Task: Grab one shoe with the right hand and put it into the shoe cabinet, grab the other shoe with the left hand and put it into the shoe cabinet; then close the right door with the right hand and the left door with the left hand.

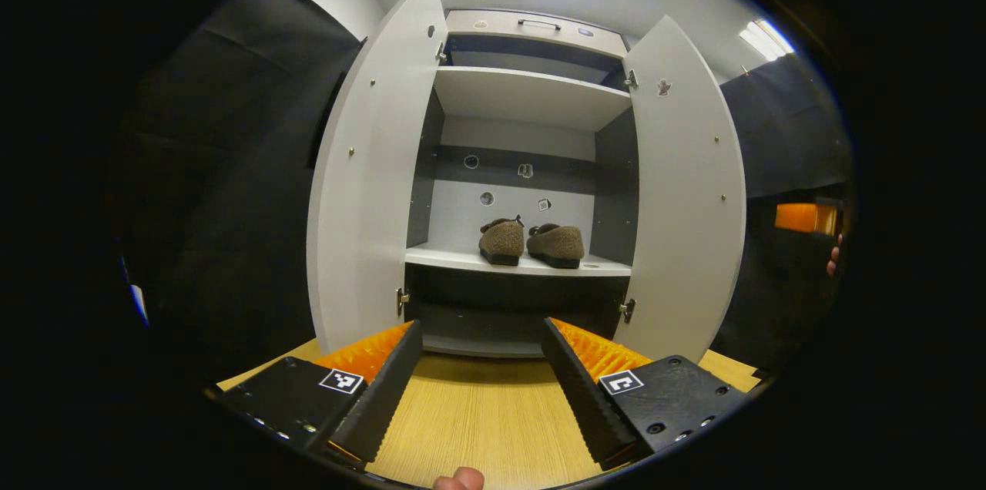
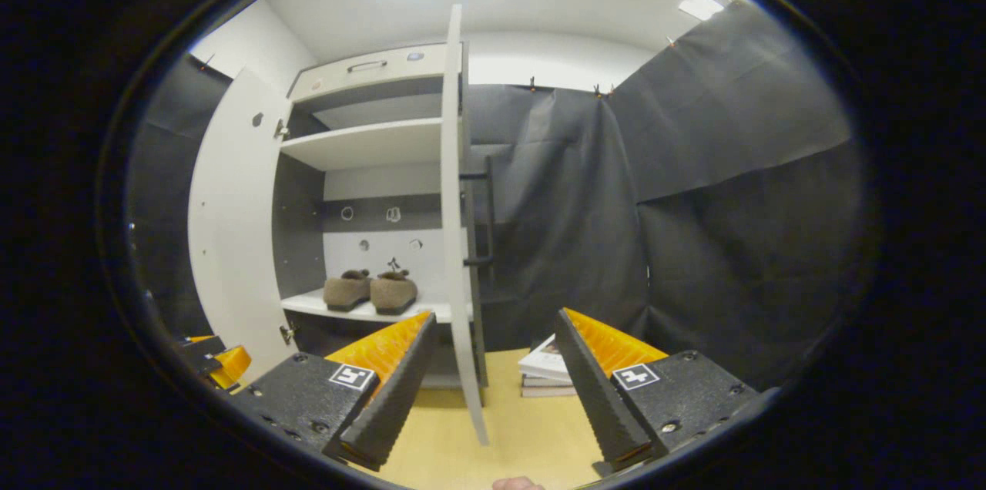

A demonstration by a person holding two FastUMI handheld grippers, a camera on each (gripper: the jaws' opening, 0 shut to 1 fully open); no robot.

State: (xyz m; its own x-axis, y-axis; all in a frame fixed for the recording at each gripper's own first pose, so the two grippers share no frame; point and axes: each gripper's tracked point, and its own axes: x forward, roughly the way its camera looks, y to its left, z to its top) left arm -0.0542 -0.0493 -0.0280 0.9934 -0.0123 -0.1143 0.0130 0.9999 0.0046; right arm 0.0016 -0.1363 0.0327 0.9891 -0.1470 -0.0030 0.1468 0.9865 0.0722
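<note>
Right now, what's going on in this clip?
A person holding a claw in each hand is putting shoes away in a shoe cabinet. Both brown shoes already sit side by side on the lower shelf. The left door and right door both stand open. The left claw and right claw are open and empty, the right one facing the right door's edge. Closing the doors remains.

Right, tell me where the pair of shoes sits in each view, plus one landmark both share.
Left gripper view: shoes just above centre, on the cabinet's lower shelf.
Right gripper view: shoes left of centre, same shelf.
Shared landmark: the drawer handle on top of the cabinet.
</note>
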